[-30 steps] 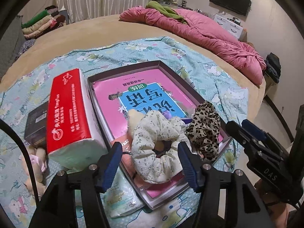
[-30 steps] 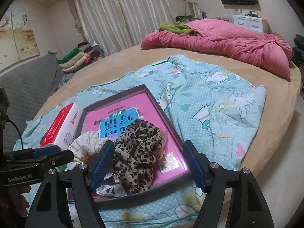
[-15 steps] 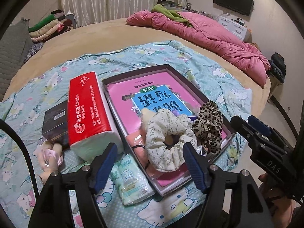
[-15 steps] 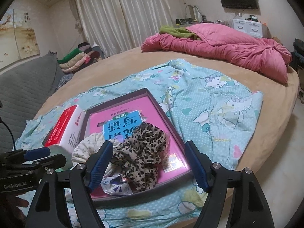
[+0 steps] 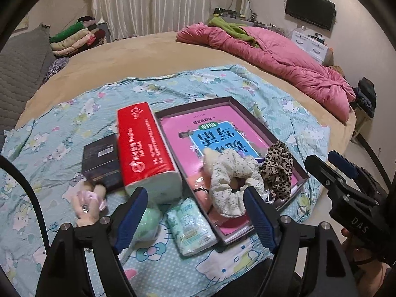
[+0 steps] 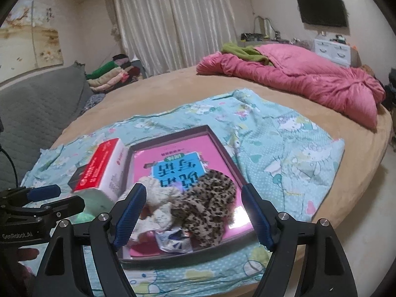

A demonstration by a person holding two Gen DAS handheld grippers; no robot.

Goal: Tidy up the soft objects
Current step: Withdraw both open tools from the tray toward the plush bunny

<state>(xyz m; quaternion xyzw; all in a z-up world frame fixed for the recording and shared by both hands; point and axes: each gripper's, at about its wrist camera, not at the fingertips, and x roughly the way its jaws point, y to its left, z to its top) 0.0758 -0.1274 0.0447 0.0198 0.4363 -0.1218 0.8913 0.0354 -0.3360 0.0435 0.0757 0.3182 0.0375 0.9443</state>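
The cream floral scrunchie (image 5: 232, 185) lay in the dark tray (image 5: 300, 182), just ahead of my left gripper (image 5: 195, 216) and nearer its right finger. The leopard scrunchie (image 6: 205, 208) lay touching it, ahead of my right gripper (image 6: 193, 214) and between its fingers in view. My left fingers (image 5: 132, 216) were opening with nothing held; my right fingers (image 6: 130, 212) stood wide and empty. Past my left finger sat the red tissue pack (image 5: 143, 146), a green ball (image 5: 146, 225) and a wipes packet (image 5: 191, 225) on the patterned bedsheet (image 5: 49, 148).
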